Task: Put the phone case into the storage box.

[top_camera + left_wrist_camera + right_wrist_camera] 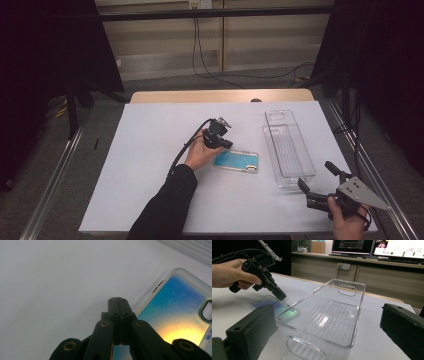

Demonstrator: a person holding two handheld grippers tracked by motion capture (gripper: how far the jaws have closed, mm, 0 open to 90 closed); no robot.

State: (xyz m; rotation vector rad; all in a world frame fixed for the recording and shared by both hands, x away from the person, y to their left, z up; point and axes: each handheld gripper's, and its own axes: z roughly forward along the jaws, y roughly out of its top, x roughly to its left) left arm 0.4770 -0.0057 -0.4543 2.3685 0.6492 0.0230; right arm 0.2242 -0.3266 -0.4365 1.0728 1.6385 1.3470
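Plastic phone case (236,161), glossy blue-to-yellow, lies flat under the left hand-held gripper (226,144), jaws pressed together; right hand-held gripper (316,176) spread beside ribbed clear bin (288,146).

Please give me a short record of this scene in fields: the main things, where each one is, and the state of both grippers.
surface: white table sheet
phone case: blue and yellow, lying flat near the middle
clear bin: empty, upright, beside the case, toward the right gripper
left gripper: jaws shut, nothing between them, tip down at the case's edge
right gripper: jaws open, holding nothing, near the bin's near end
contact between left gripper and case: cannot tell
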